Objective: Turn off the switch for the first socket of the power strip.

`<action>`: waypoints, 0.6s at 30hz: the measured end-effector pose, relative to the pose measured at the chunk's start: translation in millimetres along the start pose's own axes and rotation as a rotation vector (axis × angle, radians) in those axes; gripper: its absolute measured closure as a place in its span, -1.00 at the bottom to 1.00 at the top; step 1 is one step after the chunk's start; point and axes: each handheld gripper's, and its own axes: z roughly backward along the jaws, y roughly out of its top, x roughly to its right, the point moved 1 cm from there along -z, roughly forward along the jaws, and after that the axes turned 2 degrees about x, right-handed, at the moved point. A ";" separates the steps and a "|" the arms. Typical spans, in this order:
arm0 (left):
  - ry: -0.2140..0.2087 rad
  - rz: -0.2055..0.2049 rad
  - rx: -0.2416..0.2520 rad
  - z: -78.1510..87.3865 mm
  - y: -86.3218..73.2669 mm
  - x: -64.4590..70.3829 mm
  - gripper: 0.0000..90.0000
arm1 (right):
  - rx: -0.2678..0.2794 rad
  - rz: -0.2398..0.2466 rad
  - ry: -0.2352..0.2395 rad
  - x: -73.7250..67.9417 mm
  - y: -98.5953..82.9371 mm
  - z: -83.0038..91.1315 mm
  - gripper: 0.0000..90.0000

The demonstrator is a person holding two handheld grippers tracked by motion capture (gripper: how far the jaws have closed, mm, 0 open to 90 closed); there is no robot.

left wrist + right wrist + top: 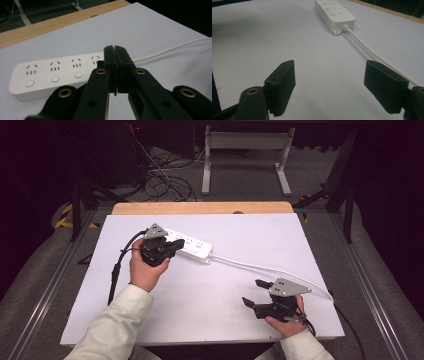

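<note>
Resting flat on the white table (215, 320), the power strip (187, 245) lies just beyond the left gripper (172, 245), whose jaws are pressed together with nothing between them — in the left gripper view the closed tips (115, 53) hover over the strip's (53, 72) near end, by the last socket and its round button. The right gripper (254, 292) sits well apart from the strip, its fingers (283, 85) spread wide and empty, with the white cord (372, 51) running just past the outer side of one finger toward the strip's tail (337, 18). The strip looks like a rigid, hollow plastic bar: light, stiff, and smooth enough to slide on the table rather than lift cleanly if pinched carelessly. A sound hold would likely be across its narrow width, fingers on the two long side walls near the middle, so it does not swing. The cord is soft and limp — it would bend and drag, and pulling on it would strain the joint at the strip's end.
</note>
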 end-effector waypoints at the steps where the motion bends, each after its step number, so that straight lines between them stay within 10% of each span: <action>1: 0.004 -0.004 -0.008 -6.7 1.2 -2.0 0.99 | 0.001 0.002 0.003 -0.1 0.1 0.1 -0.43; 18: 0.063 -0.062 -0.098 -60.5 -8.9 -9.6 0.99 | -0.003 -0.001 0.023 -0.4 -0.4 -1.5 -0.43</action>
